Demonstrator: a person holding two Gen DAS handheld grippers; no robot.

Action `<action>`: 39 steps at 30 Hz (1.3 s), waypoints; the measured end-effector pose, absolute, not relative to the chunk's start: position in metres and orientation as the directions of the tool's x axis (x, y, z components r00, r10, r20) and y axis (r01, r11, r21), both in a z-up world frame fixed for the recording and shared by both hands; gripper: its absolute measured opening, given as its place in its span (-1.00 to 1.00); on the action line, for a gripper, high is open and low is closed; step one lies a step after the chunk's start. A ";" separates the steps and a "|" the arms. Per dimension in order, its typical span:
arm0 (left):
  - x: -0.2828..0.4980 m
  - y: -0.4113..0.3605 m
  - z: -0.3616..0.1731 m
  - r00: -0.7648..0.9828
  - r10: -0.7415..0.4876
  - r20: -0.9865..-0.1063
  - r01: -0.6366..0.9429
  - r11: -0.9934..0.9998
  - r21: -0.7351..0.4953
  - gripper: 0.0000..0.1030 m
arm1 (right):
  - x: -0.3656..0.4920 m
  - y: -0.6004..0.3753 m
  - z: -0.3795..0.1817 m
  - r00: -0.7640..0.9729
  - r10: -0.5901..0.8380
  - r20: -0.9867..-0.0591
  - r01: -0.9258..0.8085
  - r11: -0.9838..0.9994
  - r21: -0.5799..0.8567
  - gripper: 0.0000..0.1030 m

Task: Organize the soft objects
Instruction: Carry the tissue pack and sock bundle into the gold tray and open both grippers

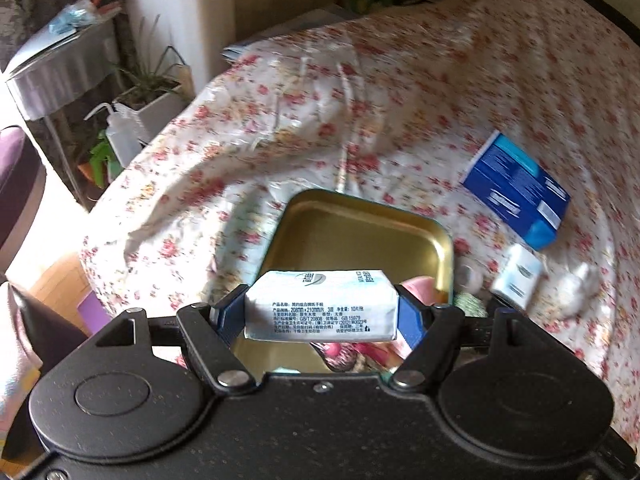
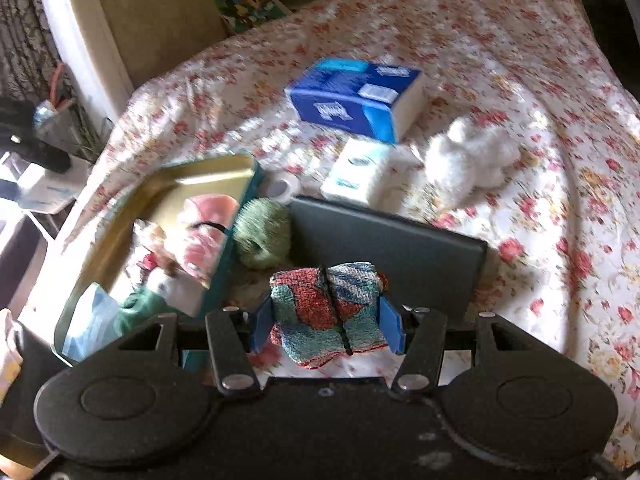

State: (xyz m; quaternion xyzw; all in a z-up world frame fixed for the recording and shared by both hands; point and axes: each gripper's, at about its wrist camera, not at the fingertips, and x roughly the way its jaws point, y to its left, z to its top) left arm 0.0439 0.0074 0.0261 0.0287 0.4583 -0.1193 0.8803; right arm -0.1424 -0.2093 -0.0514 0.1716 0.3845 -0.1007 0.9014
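Observation:
My left gripper (image 1: pixel 322 308) is shut on a white pocket tissue pack (image 1: pixel 322 304), held above the gold-lined tin tray (image 1: pixel 360 232) on the floral cloth. My right gripper (image 2: pixel 326 316) is shut on a folded red, teal and blue knitted cloth (image 2: pixel 328 312) tied with a black band. It hangs beside the tin tray (image 2: pixel 192 176), which holds a pink soft item (image 2: pixel 208 224), a small plush toy (image 2: pixel 160 272) and a pale blue bag (image 2: pixel 92 320). A green yarn ball (image 2: pixel 262 236) lies just right of the tray.
On the cloth lie a blue tissue box (image 2: pixel 352 98), a white tissue pack (image 2: pixel 360 178), a white plush toy (image 2: pixel 468 160), a tape roll (image 2: pixel 280 186) and a dark flat lid (image 2: pixel 388 248). Left of the table stand a metal stand (image 1: pixel 56 68), plants and a squeeze bottle (image 1: pixel 120 132).

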 end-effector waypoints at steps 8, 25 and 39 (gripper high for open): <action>0.059 0.007 0.010 0.506 -0.158 -0.848 0.185 0.980 -0.072 0.35 | -0.097 -0.186 -0.008 0.733 0.009 -0.681 0.235 0.935 0.266 0.05; 0.069 0.021 0.002 0.502 -0.111 -0.857 0.108 0.992 -0.065 0.38 | 0.051 -0.159 0.026 0.714 0.104 -0.693 0.212 0.911 0.355 0.16; 0.067 0.013 0.002 0.517 -0.087 -0.852 0.126 0.992 -0.025 0.54 | 0.038 -0.171 0.018 0.689 0.069 -0.721 0.261 0.905 0.337 0.21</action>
